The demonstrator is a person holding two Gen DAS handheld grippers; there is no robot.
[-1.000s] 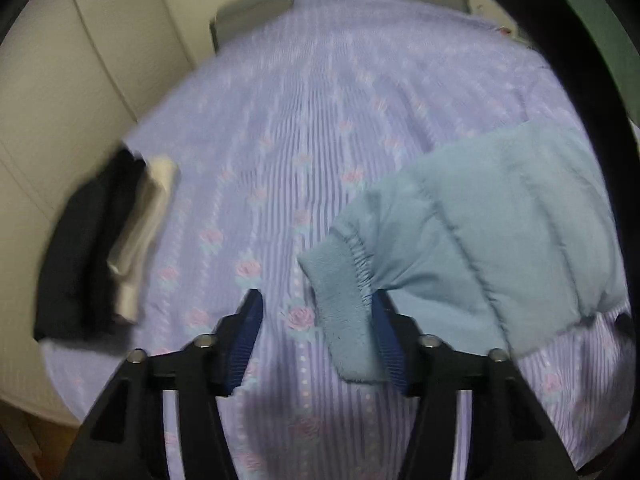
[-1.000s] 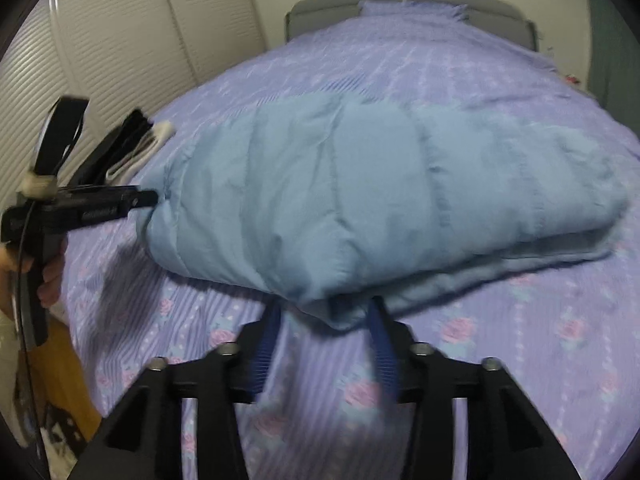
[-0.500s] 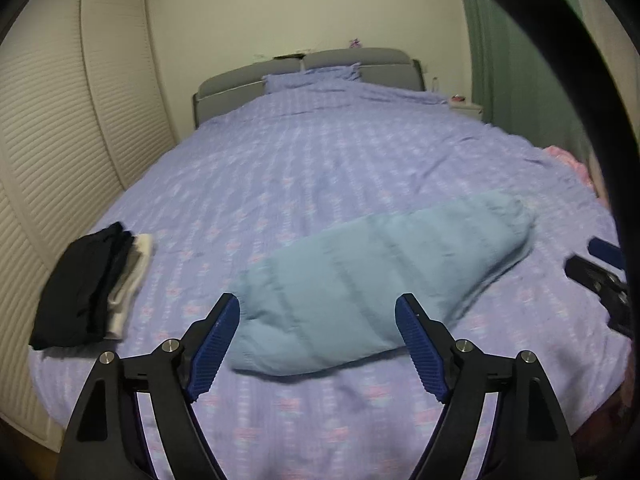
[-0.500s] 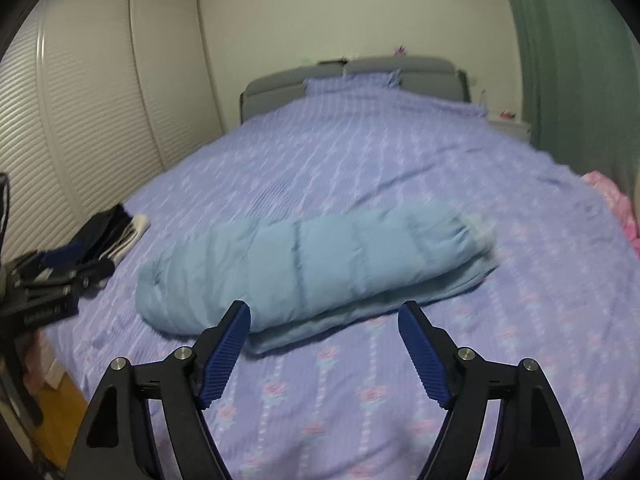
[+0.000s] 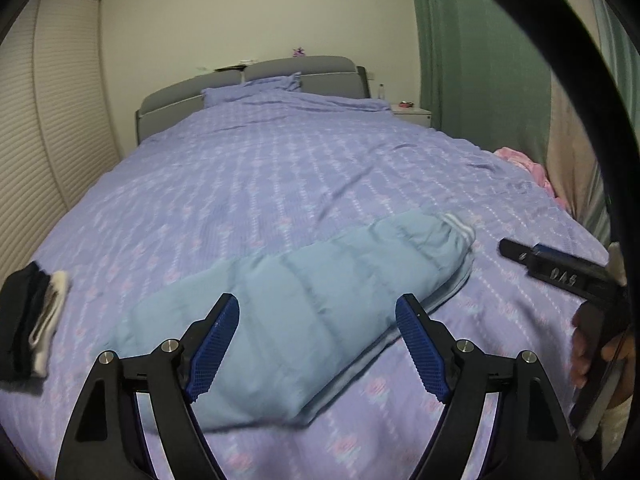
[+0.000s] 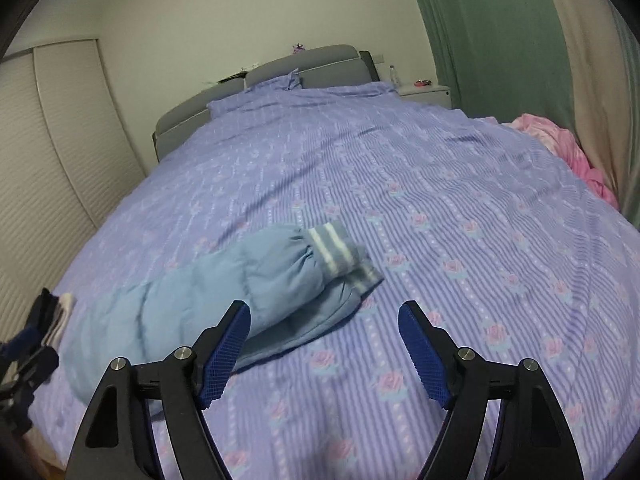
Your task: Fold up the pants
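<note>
You are holding your left gripper (image 5: 317, 344) above the folded light-blue pants (image 5: 304, 300), its jaws spread wide and gripping nothing. Your right gripper (image 6: 324, 344) is hovering with its jaws equally released, beside the striped cuffs (image 6: 340, 250). The pants are lying folded lengthwise along the near edge of the bed (image 5: 280, 168). A small stack of dark and white clothes (image 5: 34, 326) is sitting near the bed's near left corner.
</note>
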